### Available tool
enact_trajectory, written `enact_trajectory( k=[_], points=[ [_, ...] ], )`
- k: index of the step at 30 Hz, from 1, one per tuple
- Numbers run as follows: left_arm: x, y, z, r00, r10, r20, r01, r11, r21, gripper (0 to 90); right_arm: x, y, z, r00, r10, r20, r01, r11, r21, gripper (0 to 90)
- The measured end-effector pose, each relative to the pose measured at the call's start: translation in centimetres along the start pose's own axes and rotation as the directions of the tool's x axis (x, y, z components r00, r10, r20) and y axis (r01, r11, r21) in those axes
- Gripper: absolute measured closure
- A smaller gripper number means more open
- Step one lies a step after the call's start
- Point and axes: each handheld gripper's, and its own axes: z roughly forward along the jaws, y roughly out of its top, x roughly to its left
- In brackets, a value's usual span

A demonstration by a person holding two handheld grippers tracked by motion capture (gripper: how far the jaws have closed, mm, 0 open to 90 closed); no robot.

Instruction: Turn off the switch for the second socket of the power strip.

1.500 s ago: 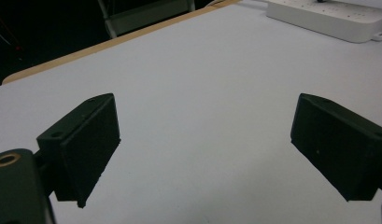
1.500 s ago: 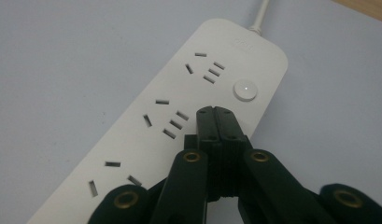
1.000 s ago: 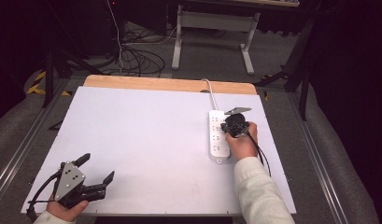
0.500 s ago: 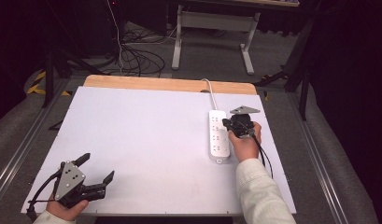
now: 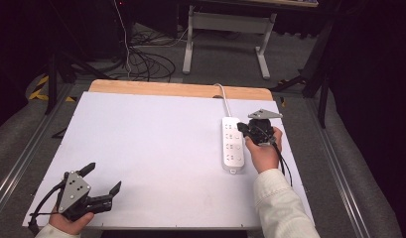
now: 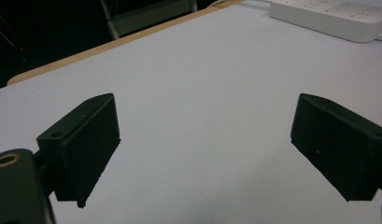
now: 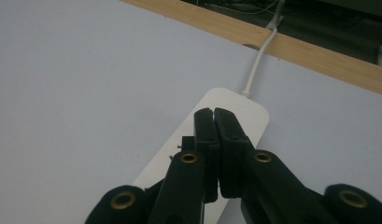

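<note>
Right gripper, jaws closed and empty, hovers over power strip near bench's right edge; contact apparently risks shoving it. Left gripper wide open, empty.

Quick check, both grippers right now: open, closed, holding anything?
Left gripper: open, fingers wide apart, holding nothing, near the table's front left corner.
Right gripper: closed, holding nothing, over the power strip.

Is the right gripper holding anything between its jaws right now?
No, in the right gripper view the right gripper has its jaws pressed together with nothing between them, above the white power strip.
</note>
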Motion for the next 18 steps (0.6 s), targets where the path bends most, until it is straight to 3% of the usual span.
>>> enact_trajectory(
  k=[18],
  points=[
    [0.0,0.0,0.1,1.0000,0.000,0.002,0.000,1.0000,0.003,8.8,0.4,0.7,-1.8,0.9997,-0.018,-0.019,0.017,1.000,-0.021,85.9]
  ],
)
